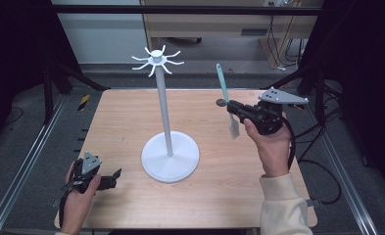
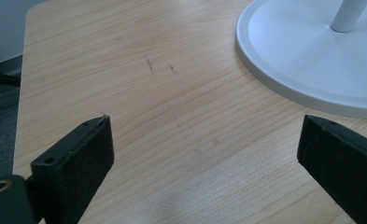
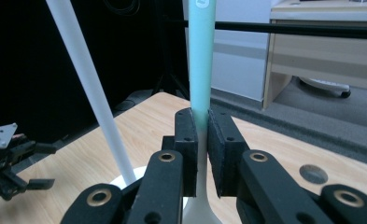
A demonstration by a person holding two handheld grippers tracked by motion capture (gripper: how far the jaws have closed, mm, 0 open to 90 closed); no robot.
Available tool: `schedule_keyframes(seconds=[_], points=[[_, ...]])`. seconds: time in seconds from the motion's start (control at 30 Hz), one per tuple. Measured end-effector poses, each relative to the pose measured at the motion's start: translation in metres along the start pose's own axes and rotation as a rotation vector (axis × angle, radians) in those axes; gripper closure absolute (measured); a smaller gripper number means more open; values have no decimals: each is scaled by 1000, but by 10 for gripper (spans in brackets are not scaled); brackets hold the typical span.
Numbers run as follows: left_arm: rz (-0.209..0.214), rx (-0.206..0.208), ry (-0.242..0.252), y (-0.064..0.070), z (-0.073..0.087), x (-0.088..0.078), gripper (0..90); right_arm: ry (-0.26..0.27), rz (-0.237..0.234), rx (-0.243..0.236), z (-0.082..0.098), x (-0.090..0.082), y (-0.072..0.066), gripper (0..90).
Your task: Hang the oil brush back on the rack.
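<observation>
A white stand [image 1: 164,103] rises from a round base [image 1: 170,157] at the table's middle, topped by a ring of curved hooks [image 1: 156,59]. My right gripper [image 1: 233,106], held up at the right, is shut on a spatula [image 1: 224,90] with a teal handle pointing up and a white blade [image 1: 233,127] hanging below. In the right gripper view the jaws clamp the spatula's handle [image 3: 201,60], with the stand's pole [image 3: 91,88] to the left. My left gripper [image 1: 114,175] rests low at the front left, open, nothing between its jaws; the stand's base [image 2: 307,60] lies beyond it.
The wooden table [image 1: 204,196] has bare room at the front and left. A small dark disc [image 3: 313,173] lies on the table near my right gripper. Metal rails run along both sides, and a desk stands behind the table.
</observation>
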State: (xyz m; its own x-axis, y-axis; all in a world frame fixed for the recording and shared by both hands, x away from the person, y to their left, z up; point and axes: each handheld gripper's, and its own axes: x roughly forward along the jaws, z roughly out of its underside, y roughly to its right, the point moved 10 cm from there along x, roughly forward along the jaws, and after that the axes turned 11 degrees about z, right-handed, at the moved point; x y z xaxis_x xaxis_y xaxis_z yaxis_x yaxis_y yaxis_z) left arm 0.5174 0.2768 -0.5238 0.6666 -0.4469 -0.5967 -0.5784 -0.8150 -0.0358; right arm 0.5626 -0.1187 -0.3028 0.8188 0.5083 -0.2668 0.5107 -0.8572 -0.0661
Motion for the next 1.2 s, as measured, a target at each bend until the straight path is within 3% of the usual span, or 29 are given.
schedule_keyframes(seconds=[0.17, 0.37, 0.77, 1.2], points=[[3, 4, -1, 1, -1, 1, 34, 40, -14, -9, -13, 6, -5, 827], [13, 11, 5, 5, -3, 2, 34, 36, -14, -41, -11, 12, -14, 826], [11, 5, 13, 3, -3, 0, 34, 65, -46, -77, -18, 7, -39, 826], [14, 12, 6, 5, -3, 1, 34, 88, -89, -77, -23, 4, -49, 825]])
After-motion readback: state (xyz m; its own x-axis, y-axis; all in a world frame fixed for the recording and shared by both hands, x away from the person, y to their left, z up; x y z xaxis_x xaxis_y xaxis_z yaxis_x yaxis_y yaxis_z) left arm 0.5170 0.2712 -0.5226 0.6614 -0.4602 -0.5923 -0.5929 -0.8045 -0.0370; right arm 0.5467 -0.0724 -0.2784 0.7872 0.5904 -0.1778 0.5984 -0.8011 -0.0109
